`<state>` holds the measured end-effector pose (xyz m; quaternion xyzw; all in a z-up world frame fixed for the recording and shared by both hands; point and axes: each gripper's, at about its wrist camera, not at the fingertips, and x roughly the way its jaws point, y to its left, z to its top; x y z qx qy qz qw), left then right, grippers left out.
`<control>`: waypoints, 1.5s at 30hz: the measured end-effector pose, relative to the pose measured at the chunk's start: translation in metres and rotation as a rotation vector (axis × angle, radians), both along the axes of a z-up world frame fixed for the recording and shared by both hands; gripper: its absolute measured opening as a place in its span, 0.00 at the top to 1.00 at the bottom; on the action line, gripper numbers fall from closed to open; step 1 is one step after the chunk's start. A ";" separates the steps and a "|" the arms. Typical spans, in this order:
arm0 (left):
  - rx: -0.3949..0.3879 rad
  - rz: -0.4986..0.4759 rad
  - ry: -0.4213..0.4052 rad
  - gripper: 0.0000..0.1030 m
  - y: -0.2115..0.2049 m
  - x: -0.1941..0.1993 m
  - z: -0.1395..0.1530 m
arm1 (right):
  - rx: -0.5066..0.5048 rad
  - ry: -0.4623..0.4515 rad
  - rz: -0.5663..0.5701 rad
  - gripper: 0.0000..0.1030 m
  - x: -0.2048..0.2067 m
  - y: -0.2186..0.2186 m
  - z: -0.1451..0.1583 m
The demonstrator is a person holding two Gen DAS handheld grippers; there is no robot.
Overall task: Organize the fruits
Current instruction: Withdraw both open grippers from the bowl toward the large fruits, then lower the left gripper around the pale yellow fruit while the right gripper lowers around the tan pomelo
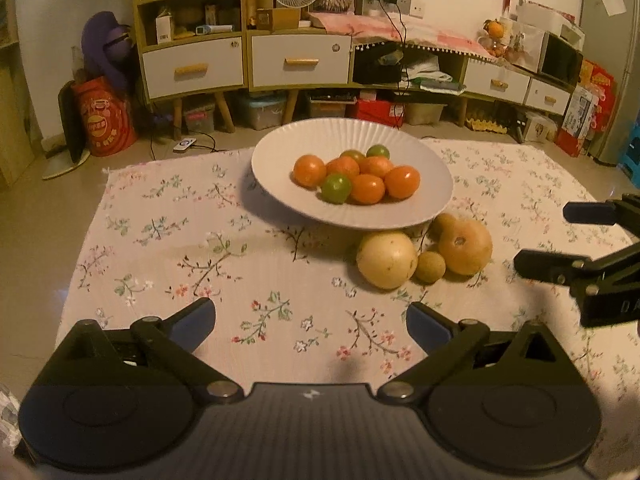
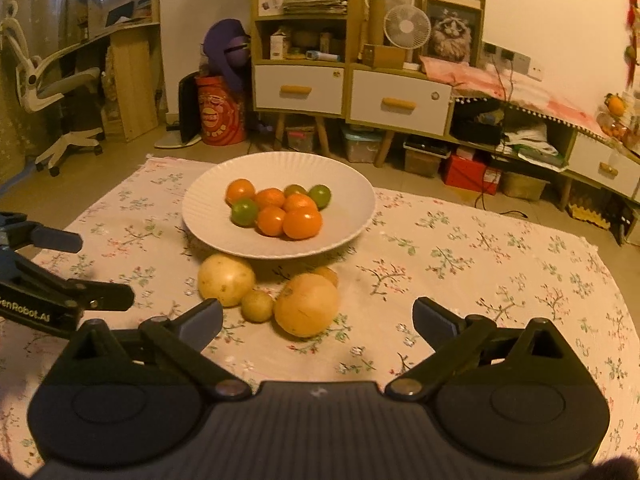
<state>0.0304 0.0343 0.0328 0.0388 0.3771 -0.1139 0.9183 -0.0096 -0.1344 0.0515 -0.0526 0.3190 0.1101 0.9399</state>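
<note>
So, plate point(image 2: 208, 216): orange and green small fruits point(image 2: 280, 210) piled inside.
Loose fruits point(image 2: 306, 304): on cloth point(image 2: 460, 280), just ahead of right tool point(image 2: 318, 322).
Left tool point(image 1: 310, 322): fruits ahead-right.
Both tools: spread wide, empty.

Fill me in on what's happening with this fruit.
A person holds two grippers over a floral cloth, sorting fruit. The left gripper and right gripper are both open and empty. Small orange and green fruits sit in the white plate. Two large yellowish fruits and some small ones lie on the cloth beside it, untouched.
</note>
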 end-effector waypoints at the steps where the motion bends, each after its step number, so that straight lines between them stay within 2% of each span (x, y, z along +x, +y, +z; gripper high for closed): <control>1: 0.001 0.000 0.002 0.06 0.000 0.000 -0.003 | -0.002 0.001 -0.002 0.02 0.000 -0.002 -0.002; 13: 0.012 -0.053 -0.021 0.06 -0.012 0.004 -0.027 | 0.003 0.017 -0.012 0.02 0.005 -0.017 -0.018; 18: -0.024 -0.042 -0.040 0.06 -0.016 0.013 -0.032 | 0.001 0.026 -0.011 0.02 0.012 -0.016 -0.026; 21: -0.044 -0.042 -0.076 0.06 -0.017 0.017 -0.036 | -0.025 0.033 0.009 0.03 0.015 -0.013 -0.033; 25: -0.076 -0.046 -0.065 0.07 -0.020 0.025 -0.041 | -0.077 0.027 0.031 0.06 0.018 -0.010 -0.043; 29: -0.097 -0.073 -0.063 0.13 -0.024 0.029 -0.042 | -0.110 0.023 0.041 0.13 0.023 -0.010 -0.050; 31: -0.104 -0.076 -0.062 0.22 -0.026 0.031 -0.044 | -0.114 0.025 0.043 0.16 0.026 -0.011 -0.053; 33: -0.111 -0.080 -0.059 0.27 -0.027 0.033 -0.046 | -0.108 0.019 0.051 0.18 0.027 -0.012 -0.052; 45: -0.147 -0.108 -0.086 0.35 -0.037 0.042 -0.048 | -0.108 -0.012 0.130 0.31 0.030 0.003 -0.051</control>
